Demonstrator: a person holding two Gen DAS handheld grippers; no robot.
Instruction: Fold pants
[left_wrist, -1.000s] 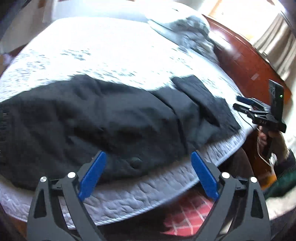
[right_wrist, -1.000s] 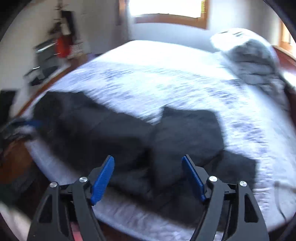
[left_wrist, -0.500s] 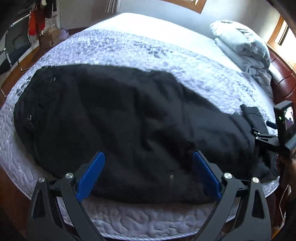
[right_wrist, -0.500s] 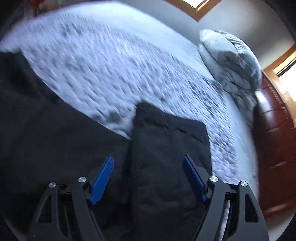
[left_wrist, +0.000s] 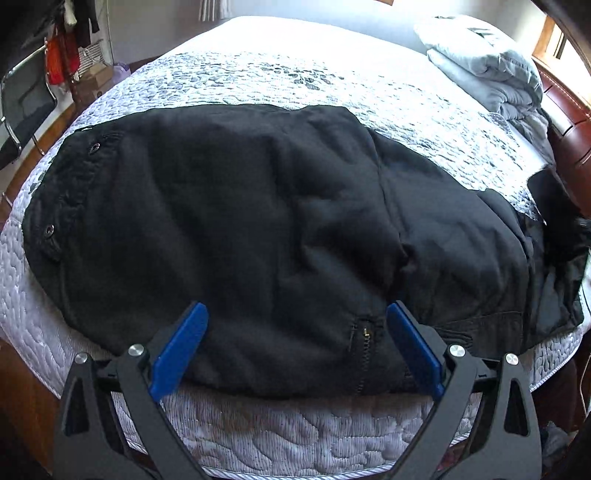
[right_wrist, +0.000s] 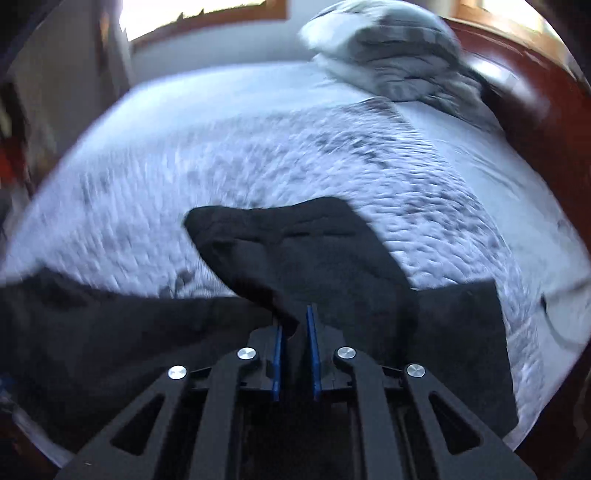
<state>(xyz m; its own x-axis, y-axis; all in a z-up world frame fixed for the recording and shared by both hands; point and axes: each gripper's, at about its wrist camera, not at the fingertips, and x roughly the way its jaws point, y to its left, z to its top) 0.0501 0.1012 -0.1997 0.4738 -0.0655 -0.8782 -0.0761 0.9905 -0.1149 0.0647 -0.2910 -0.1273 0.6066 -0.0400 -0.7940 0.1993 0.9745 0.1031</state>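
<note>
Left wrist view shows the black pants (left_wrist: 266, 221) spread lengthwise across the near part of the bed (left_wrist: 295, 435), over its white quilted cover, with the waistband and its two metal snaps toward the left edge and the legs running off to the right. A zipper (left_wrist: 364, 343) lies in the cloth close to the near mattress edge. The left gripper (left_wrist: 295, 347) hangs just above that near edge with its blue pads spread wide, the cloth showing between them but neither pad pressing on it. Folded grey bedding (left_wrist: 487, 70) sits at the far right corner of the bed, beside the dark red wooden frame (left_wrist: 569, 122), and a chair (left_wrist: 22, 99) stands off to the left. In the right wrist view, blurred with motion, the right gripper (right_wrist: 294, 325) has just been closing its jaws and now pinches a fold of the pants (right_wrist: 295, 254) between its blue pads, which stand nearly together. The cloth rises to the pads in a peak, the leg end lying on the cover beyond.
</note>
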